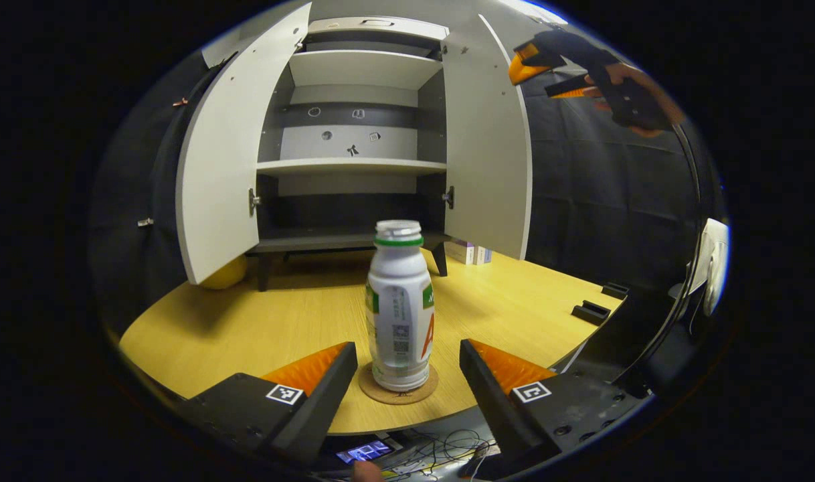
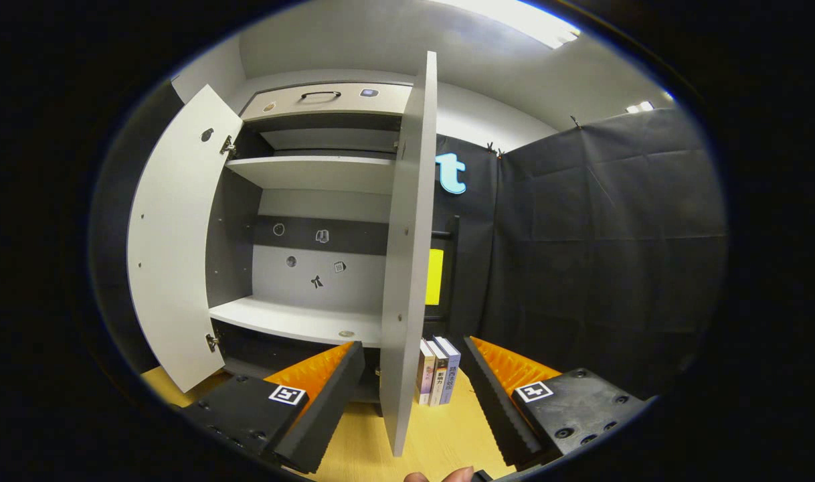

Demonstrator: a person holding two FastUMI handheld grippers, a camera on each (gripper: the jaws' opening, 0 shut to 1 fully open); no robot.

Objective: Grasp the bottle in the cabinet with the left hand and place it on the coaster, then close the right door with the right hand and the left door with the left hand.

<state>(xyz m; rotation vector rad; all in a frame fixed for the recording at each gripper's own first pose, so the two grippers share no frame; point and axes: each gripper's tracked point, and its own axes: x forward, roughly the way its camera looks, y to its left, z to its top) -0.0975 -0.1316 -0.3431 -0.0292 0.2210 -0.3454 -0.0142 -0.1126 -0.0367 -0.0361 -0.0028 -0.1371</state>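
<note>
The bottle [image 1: 399,308] stands upright on the round coaster [image 1: 399,393], close to the near edge of the tabletop [image 1: 260,321]. It is white with a green band under its cap and a printed label. The left gripper [image 1: 407,365] sits at that near edge with its fingers [image 1: 327,381] spread wide, one on each side of the bottle and neither touching it.

Behind the bottle, at the far edge of the tabletop, stands the cabinet [image 1: 360,144] on short dark legs. Both of its doors are open: the left door [image 1: 223,167] swings out toward the tabletop's left side, and the right door [image 1: 488,147] swings out on the other side. The shelves inside are bare apart from a few small marks on the back panel. A yellow ball [image 1: 225,273] lies under the left door's lower corner. Some books [image 1: 469,252] stand beside the cabinet's right leg. Two small black blocks [image 1: 591,311] sit at the tabletop's right edge.

In the left gripper view the right gripper [image 1: 548,73] is held high, up near the top of the right door, in a hand [image 1: 631,94]. In the right gripper view the right gripper [image 2: 414,385] has its fingers wide apart, with the right door [image 2: 411,268] seen edge-on between them, untouched. The books [image 2: 437,371] stand just past the door.
</note>
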